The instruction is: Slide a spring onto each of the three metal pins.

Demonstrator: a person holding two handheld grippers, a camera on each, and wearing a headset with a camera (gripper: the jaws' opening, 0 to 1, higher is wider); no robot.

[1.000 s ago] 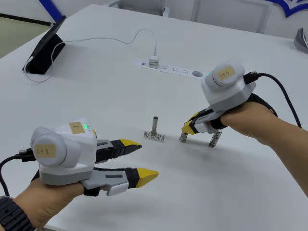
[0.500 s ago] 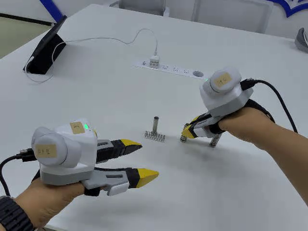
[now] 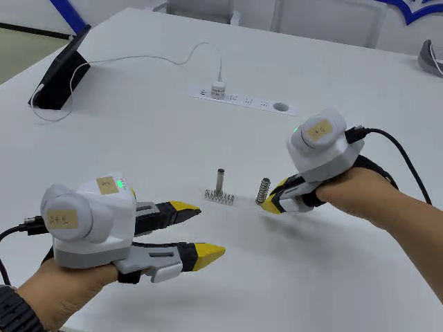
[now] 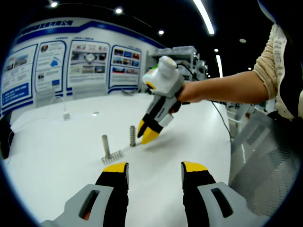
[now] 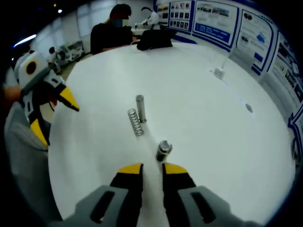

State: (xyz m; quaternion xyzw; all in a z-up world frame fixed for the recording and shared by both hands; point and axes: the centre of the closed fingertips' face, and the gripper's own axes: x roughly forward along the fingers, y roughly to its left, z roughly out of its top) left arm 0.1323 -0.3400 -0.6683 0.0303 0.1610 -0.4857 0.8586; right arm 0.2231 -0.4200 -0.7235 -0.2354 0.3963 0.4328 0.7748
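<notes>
The left tongs (image 3: 203, 230) hover low over the near-left part of the bench, jaws wide apart and empty. The right tongs (image 3: 271, 205) are held down close to the surface at mid-right, their yellow tips drawn almost together with a thin gap between them, gripping nothing.

The white bench (image 3: 138, 124) carries everything else. At its far-left edge a dark tablet (image 3: 61, 69) leans on a stand. A white cable runs from there to a plug in the white power strip (image 3: 242, 100) further back.

Between the two tongs stands a bare metal pin (image 3: 220, 180), upright. A loose spring (image 3: 219, 197) lies flat on the bench at its foot. To the right, a second pin wearing a spring (image 3: 263, 190) stands just ahead of the right tongs' tips. In the right gripper view it sits directly in front of the gap, apart from both jaws.
</notes>
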